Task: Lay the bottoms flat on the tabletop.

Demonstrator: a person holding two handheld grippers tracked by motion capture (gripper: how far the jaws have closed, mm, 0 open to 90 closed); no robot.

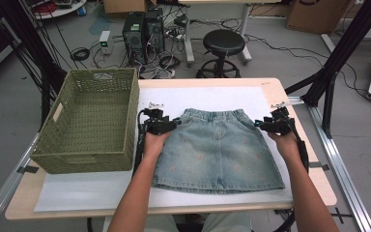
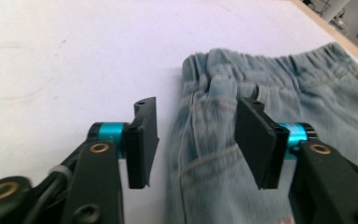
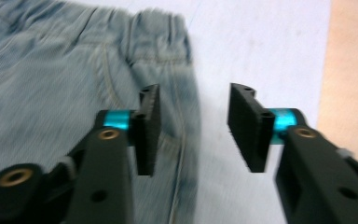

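1. Denim skirt (image 1: 217, 147) is lying flat on the white sheet (image 1: 77, 191), table (image 1: 297, 101) centre, right of the green basket (image 1: 89, 123).
2. Left gripper (image 1: 166, 124) is hovering at the left waistband corner, jaws parted, gripping nothing.
3. Right gripper (image 1: 270, 124) is hovering at the right corner, jaws likewise apart, empty.

On my worktop (image 1: 270, 89) I count one denim skirt (image 1: 220, 147), one green woven basket (image 1: 94, 123), one white sheet (image 1: 77, 191), and two tools, left (image 1: 166, 124) and right (image 1: 270, 124).
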